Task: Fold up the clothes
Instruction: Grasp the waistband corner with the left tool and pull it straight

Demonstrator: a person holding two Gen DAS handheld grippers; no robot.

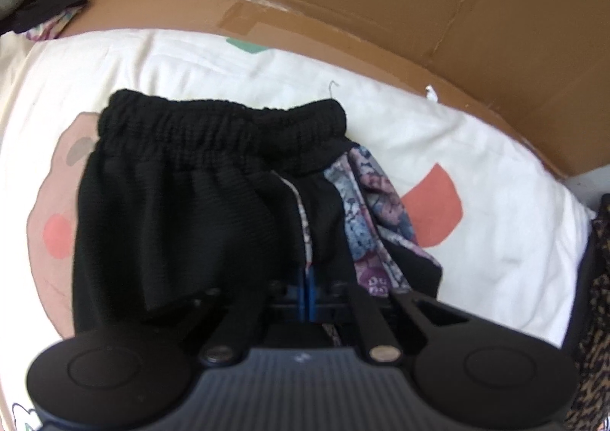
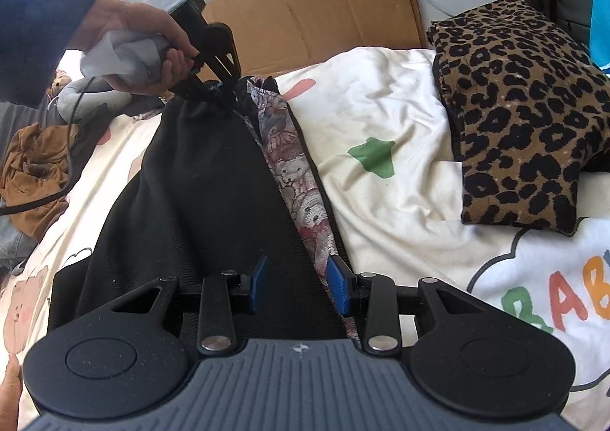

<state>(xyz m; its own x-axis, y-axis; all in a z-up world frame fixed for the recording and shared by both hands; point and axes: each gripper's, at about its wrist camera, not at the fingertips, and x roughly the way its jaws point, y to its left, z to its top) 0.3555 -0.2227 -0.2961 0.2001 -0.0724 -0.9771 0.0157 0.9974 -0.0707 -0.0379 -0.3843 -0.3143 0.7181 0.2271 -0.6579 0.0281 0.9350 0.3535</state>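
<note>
While the left gripper (image 2: 217, 86) is clamped tight on one end of the black shorts (image 2: 198, 194) (floral lining showing), they stretch across the bedsheet (image 2: 389, 118); right gripper (image 2: 297, 284) hovers wide open over them, leopard-print cloth (image 2: 522, 114) by the right edge.

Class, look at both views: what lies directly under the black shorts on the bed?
Under the black shorts a floral-print fabric peeks out along one edge, over the white printed bedsheet. How far that fabric extends underneath is covered.
</note>
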